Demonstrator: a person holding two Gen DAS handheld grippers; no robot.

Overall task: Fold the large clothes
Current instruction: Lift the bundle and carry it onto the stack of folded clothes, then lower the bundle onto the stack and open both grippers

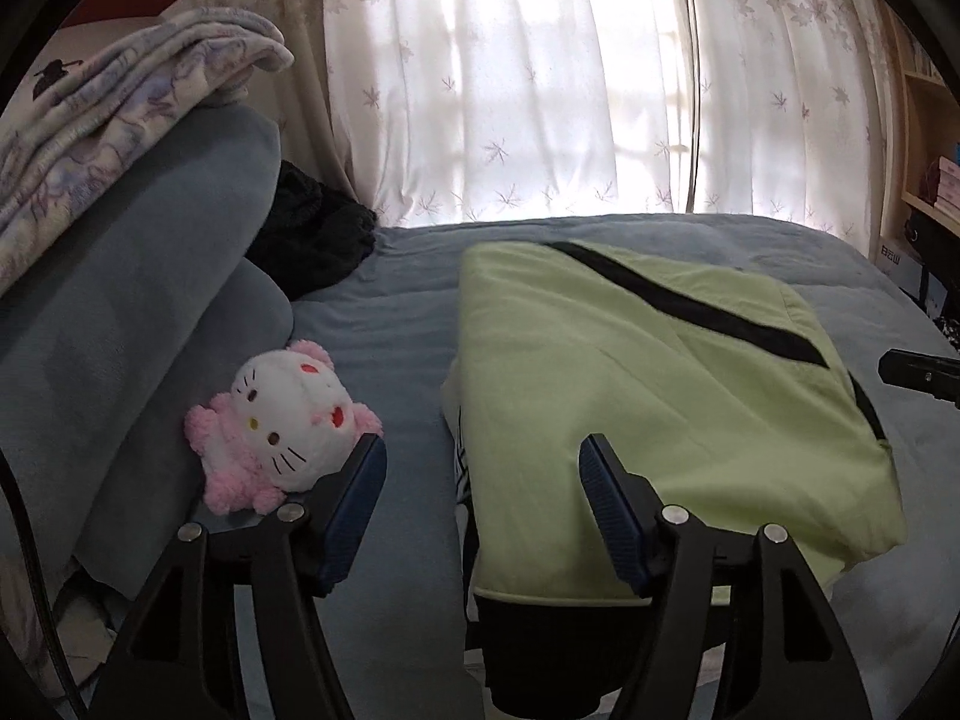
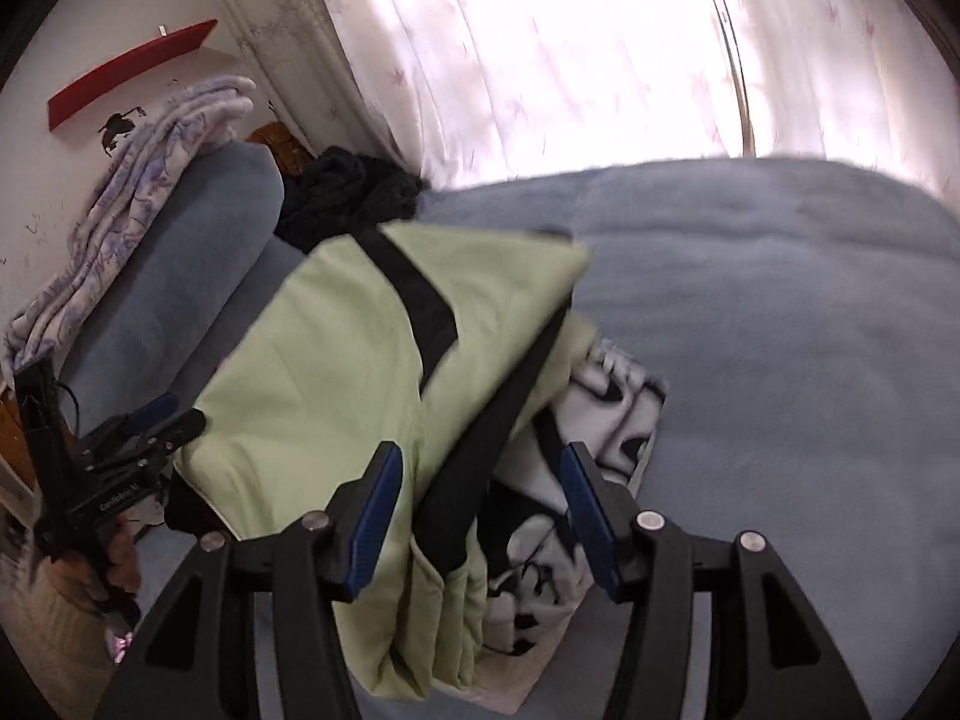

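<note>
A pale green garment [image 1: 648, 396] with black trim lies folded into a thick bundle on a blue bed [image 1: 390, 336], a black-and-white printed layer [image 2: 600, 420] showing at its edge. The left gripper [image 1: 483, 456] hangs over the bundle's near corner with its jaws spread, nothing between the pads; one finger sits over the green cloth, the other over bare bedding near a pink-and-white plush toy [image 1: 282, 426]. The right gripper [image 2: 480, 468] is likewise spread, straddling the stacked folded edges and pinching nothing. The fold looks largely complete, though the layers at the right-hand edge sit uneven and loose. A careless pass of either finger could snag a top layer and drag the fold open, and any new grip that catches only the upper cloth would likely peel it off the printed layer below. The plush toy lies close enough to the left gripper to be knocked aside.
</note>
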